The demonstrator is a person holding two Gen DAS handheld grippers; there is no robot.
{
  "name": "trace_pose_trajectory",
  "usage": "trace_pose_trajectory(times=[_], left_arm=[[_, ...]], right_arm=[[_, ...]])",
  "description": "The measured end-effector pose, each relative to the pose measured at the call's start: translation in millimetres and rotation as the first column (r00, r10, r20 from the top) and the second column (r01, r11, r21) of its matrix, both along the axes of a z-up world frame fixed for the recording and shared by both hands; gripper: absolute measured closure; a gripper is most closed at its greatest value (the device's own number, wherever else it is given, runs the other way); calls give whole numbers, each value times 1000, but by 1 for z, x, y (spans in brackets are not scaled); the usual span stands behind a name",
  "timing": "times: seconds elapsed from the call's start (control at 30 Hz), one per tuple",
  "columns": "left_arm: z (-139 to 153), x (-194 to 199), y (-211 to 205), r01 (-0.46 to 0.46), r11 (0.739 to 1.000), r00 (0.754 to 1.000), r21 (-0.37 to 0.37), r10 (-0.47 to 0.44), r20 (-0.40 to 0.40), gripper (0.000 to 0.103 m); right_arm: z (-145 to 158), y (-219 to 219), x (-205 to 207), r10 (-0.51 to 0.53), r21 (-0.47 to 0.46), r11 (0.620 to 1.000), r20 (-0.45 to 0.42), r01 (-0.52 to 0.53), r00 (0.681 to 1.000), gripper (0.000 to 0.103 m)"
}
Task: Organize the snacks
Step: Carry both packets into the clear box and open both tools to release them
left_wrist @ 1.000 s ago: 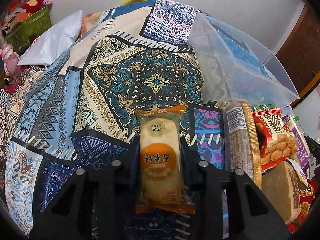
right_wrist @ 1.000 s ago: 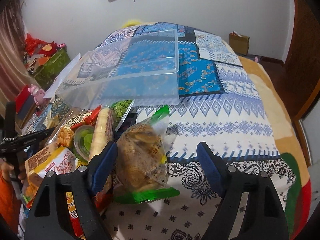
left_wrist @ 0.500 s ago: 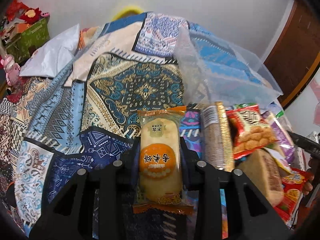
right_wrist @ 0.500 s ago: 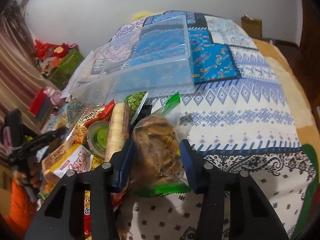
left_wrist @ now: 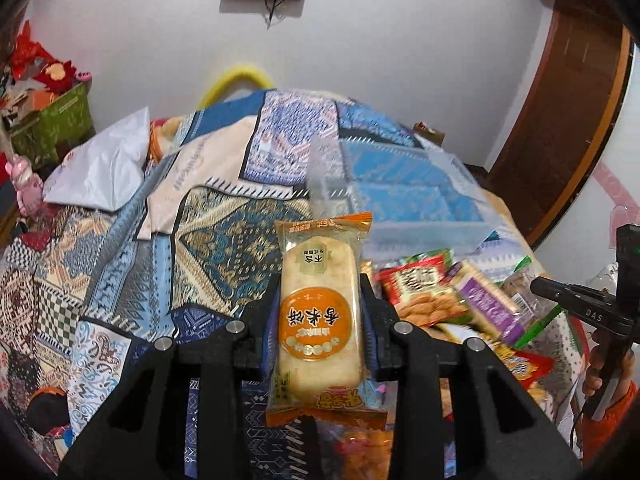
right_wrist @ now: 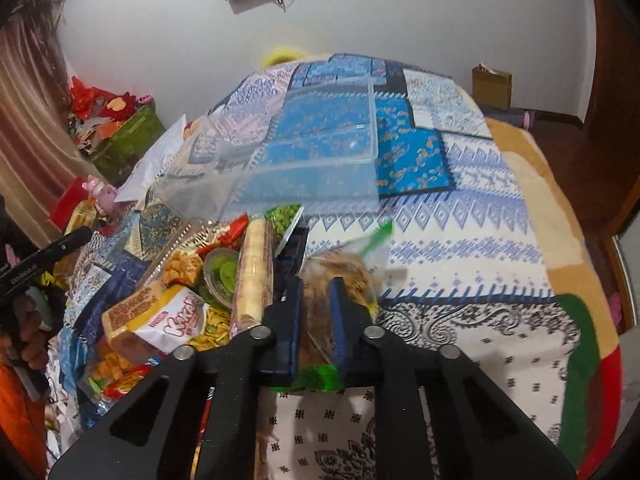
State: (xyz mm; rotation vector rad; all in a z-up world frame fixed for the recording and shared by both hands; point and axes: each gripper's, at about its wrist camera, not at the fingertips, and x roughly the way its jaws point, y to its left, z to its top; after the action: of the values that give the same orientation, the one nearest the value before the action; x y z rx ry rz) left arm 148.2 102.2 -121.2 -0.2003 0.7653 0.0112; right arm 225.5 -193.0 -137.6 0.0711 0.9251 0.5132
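Left gripper (left_wrist: 320,300) clamps orange rice-cracker packet (left_wrist: 320,312) — right gripper (right_wrist: 314,312) pinches green-edged cookie bag (right_wrist: 340,276).

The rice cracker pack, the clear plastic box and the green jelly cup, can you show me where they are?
rice cracker pack (left_wrist: 318,320), left wrist view, on its orange round label.
clear plastic box (right_wrist: 316,176), right wrist view, on its near wall.
green jelly cup (right_wrist: 222,276), right wrist view, on its lid.
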Motion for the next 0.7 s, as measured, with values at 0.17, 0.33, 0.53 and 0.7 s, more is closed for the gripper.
trace_pose_trajectory(times=[0.17,0.33,0.53,0.7], left_arm=[[15,-3,-9,14,1000,999,9,-14,29,69],[18,-4,-19,33,999,999,15,-33,31,69],[16,0,-26,41,999,999,13,-41,18,69],[18,6,-33,53,999,998,5,-53,19,69]], right_arm=[[5,-2,-2,-5,-21,1000,6,5,1000,93],[-22,-5,-3,-53,-128,991,-35,48,998,54],[-43,-17,11,-70,-67,996,-100,64,992,38],[-53,-12,29,-33,-20,999,-155,31,987,39]])
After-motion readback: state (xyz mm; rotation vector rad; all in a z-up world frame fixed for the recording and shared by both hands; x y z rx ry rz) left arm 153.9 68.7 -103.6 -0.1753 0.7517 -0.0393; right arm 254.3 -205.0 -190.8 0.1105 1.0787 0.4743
